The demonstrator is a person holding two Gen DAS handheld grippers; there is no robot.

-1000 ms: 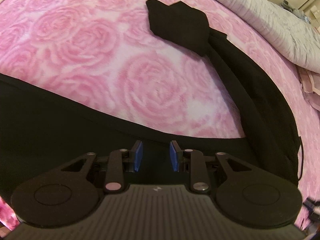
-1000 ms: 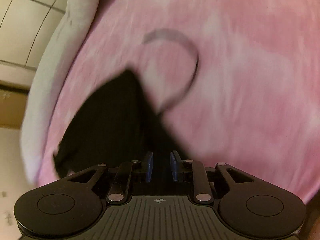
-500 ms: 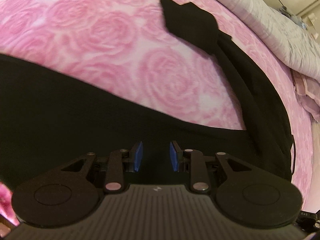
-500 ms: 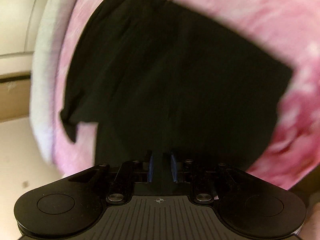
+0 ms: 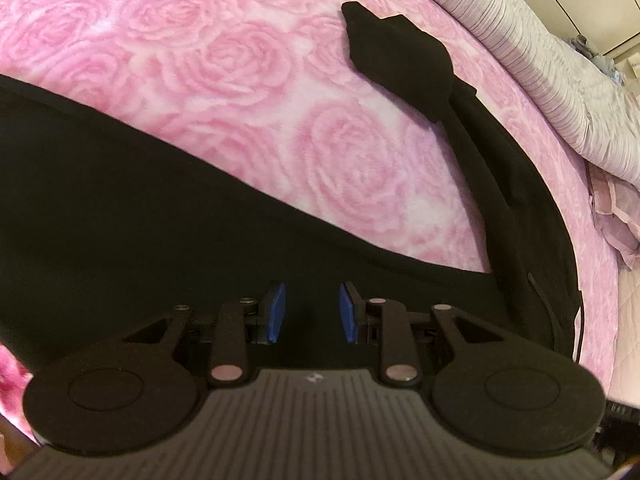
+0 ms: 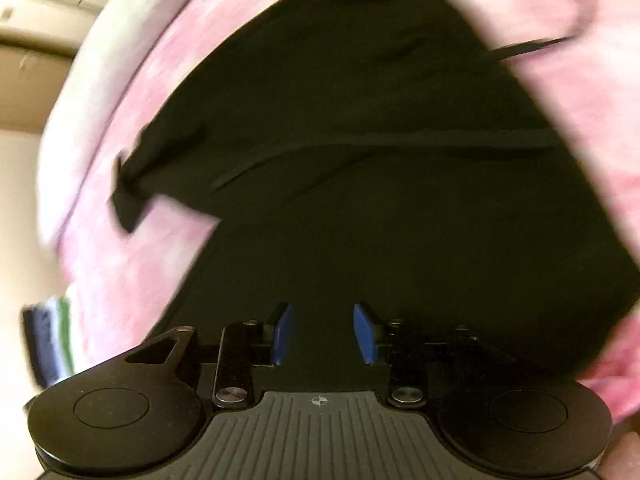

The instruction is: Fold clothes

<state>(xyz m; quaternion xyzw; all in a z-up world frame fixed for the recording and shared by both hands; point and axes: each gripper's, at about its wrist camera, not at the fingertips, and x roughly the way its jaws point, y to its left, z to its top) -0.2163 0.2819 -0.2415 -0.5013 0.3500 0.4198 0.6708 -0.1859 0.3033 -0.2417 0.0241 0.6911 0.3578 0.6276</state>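
Note:
A black garment [image 5: 132,216] lies on a pink rose-patterned bed cover [image 5: 248,64]. In the left wrist view a wide black panel crosses the lower frame, and a narrow part runs up the right to a black end piece [image 5: 400,56]. My left gripper [image 5: 312,312] is open, its blue pads over the black cloth with nothing between them. In the right wrist view, which is blurred, the black garment [image 6: 400,168] fills the middle, folded over itself. My right gripper [image 6: 322,332] is open over the cloth. A thin black strap [image 6: 528,46] shows at the upper right.
A pale striped quilt [image 5: 560,76] lies along the far right edge of the bed. Pale pink folded cloth [image 5: 616,216] sits at the right edge. In the right wrist view the bed edge, a whitish quilt [image 6: 100,80] and beige floor are on the left.
My right gripper was shut on the black cloth half a second ago and has opened; its view has swung over the garment. My left gripper stays open and has shifted slightly over the cloth.

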